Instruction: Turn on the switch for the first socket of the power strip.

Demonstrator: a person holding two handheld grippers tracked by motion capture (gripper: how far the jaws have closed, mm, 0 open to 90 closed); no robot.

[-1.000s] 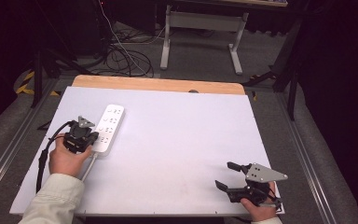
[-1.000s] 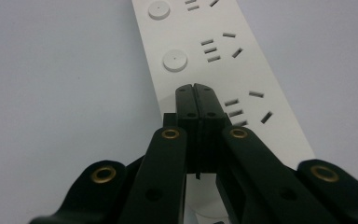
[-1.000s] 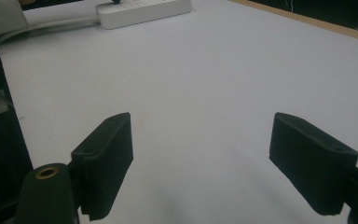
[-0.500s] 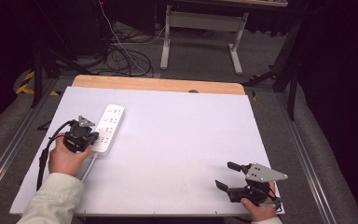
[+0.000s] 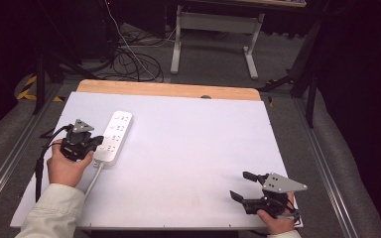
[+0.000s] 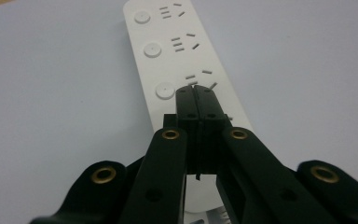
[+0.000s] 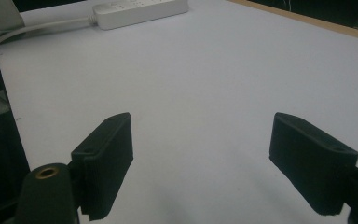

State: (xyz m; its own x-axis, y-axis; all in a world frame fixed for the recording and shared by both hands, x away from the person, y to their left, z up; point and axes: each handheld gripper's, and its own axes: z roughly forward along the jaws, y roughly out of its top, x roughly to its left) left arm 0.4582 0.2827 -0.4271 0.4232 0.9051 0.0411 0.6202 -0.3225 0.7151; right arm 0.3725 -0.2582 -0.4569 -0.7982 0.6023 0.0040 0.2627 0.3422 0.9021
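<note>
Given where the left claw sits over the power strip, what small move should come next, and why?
Probably a short press down: the left claw, jaws shut, is poised over the power strip beside a round button, as if to push a switch. The right claw rests open, far off.

You see: white surface (image 5: 188,163), wooden strip along its far edge | beyond it: tangled black cables (image 5: 134,62) on grey floor | white-legged frame (image 5: 213,29) behind.
</note>
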